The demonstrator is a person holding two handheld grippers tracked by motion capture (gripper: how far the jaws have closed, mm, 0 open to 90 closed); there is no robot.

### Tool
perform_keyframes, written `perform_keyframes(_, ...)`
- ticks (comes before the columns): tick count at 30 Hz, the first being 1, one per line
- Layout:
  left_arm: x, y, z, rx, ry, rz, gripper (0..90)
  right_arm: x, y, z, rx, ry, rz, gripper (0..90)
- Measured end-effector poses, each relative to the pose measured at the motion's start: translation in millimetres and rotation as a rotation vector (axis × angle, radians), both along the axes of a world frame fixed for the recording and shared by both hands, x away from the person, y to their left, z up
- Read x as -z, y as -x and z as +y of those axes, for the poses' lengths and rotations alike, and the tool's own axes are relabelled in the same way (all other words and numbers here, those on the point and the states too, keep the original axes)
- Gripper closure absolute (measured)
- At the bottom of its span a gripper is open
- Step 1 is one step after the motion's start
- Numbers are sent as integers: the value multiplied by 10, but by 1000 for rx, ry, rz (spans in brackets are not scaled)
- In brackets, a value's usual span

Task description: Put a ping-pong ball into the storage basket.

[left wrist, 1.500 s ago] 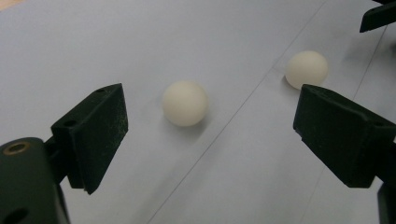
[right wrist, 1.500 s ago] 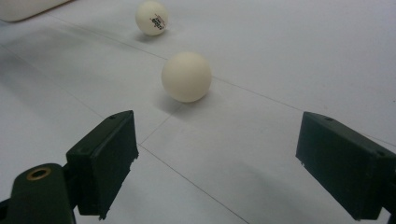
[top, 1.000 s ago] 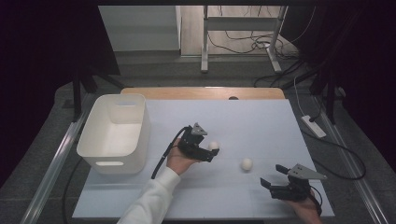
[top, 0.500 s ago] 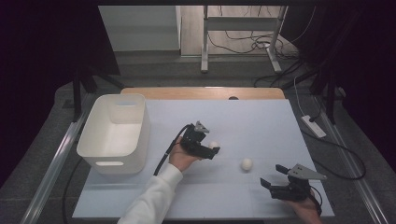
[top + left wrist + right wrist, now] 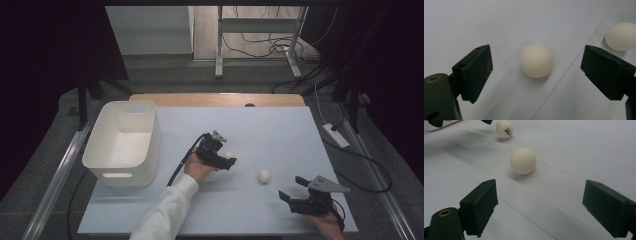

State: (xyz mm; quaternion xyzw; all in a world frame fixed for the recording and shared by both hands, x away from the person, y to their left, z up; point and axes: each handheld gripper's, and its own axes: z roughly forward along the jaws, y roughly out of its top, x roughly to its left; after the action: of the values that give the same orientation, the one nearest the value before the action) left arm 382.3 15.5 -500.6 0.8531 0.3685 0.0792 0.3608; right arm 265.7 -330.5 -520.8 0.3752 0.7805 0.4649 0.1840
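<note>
1. The left gripper [image 5: 223,159] hovers over the near ball [image 5: 537,60] at mid-table, jaws spread wide either side of it, seemingly not touching.
2. The other ball [image 5: 264,175] lies just beside it, to the right.
3. The right gripper [image 5: 292,192] rests near the front edge, jaws apart, holding nothing.
4. A white bin [image 5: 121,162] stands at the left.

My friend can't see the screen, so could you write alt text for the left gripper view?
A cream ball rests on the pale table between the left gripper's two black jaws, which stand wide open and do not touch it. A second ball lies at the upper right edge.
</note>
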Motion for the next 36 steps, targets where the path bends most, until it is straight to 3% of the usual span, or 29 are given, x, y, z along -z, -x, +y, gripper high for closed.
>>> perform_keyframes(22, 166, -87, -104, 14, -8, 42, 137, 1, 0, -1, 3, 1, -1, 125)
perform_keyframes(36, 178, -91, -104, 14, -23, 43, 282, 2, -5, -3, 5, -2, 0, 125)
